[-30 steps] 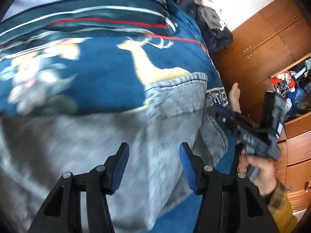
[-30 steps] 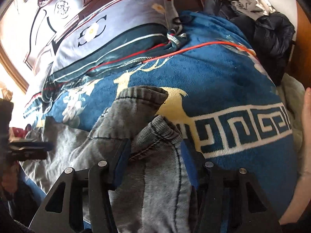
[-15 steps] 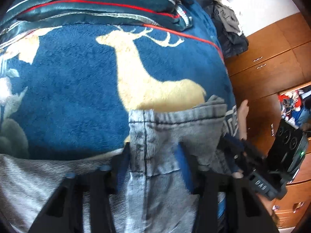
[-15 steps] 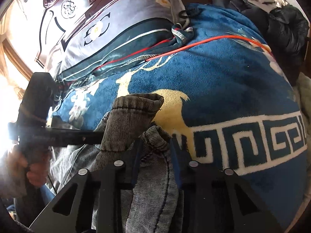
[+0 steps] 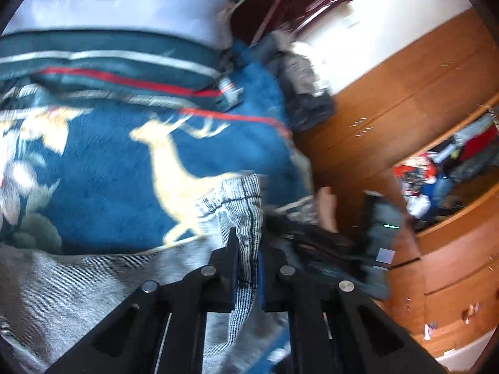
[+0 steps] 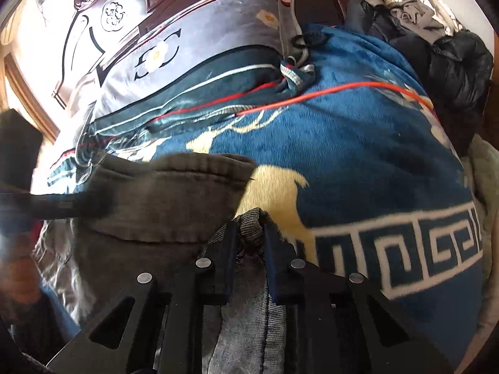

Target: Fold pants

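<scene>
Grey denim pants [image 5: 62, 293] lie on a blue deer-pattern blanket [image 5: 103, 187] on a bed. My left gripper [image 5: 248, 246] is shut on a hem edge of the pants [image 5: 246, 218], lifted off the blanket. My right gripper [image 6: 249, 233] is shut on another bunched part of the pants [image 6: 252, 221]. A folded-over waistband flap [image 6: 174, 187] lies just left of it. The right gripper shows blurred in the left wrist view [image 5: 327, 243]; the left gripper shows blurred in the right wrist view [image 6: 46, 202].
Pillows [image 6: 187, 50] and a carved headboard [image 6: 93, 9] are at the bed's far end. A pile of dark clothes [image 6: 443, 46] sits at the far right corner. Wooden cabinets and drawers [image 5: 421, 93] stand to the right of the bed.
Both grippers have closed on the pants' edges. The left gripper has lifted its hem off the blanket, and the view has swung up and right.
</scene>
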`<state>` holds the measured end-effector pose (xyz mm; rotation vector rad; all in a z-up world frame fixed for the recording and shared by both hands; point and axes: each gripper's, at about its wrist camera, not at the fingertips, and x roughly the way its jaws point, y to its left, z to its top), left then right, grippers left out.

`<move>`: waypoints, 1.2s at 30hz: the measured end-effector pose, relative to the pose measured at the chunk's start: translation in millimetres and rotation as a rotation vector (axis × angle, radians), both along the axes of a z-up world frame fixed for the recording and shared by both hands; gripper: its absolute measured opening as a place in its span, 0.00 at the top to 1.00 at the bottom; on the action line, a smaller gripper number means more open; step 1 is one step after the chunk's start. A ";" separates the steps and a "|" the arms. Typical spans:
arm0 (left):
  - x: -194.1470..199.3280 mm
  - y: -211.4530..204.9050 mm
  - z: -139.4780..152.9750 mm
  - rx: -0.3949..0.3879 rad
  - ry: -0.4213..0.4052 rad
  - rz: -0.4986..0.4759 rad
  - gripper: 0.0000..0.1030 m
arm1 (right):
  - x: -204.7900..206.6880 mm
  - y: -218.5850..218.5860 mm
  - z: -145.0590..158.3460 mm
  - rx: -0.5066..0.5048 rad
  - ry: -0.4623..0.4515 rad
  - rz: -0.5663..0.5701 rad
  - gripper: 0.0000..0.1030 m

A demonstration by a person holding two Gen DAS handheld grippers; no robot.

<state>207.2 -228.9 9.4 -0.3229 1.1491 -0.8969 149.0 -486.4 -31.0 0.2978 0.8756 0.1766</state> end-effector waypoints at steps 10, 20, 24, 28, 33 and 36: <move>-43.8 -64.3 12.8 0.060 -0.086 -0.178 0.89 | -18.1 -50.5 5.4 0.130 0.006 -0.210 0.70; -109.1 -109.5 -35.3 0.205 -0.065 -0.287 0.89 | -95.0 -72.5 24.1 0.315 -0.013 -0.309 0.62; -100.4 -83.9 -22.6 0.145 -0.057 -0.232 0.85 | -82.1 -53.2 20.6 0.325 0.028 -0.230 0.62; -101.4 -78.5 -25.4 0.167 -0.053 -0.249 0.85 | -59.9 -40.5 11.5 0.384 0.066 -0.183 0.62; -117.5 -85.1 -45.9 0.195 -0.027 -0.291 0.83 | -55.9 -39.3 -7.2 0.393 0.176 -0.199 0.62; -121.9 -84.3 -55.4 0.200 -0.004 -0.292 0.84 | -60.0 -45.6 -14.1 0.415 0.200 -0.213 0.62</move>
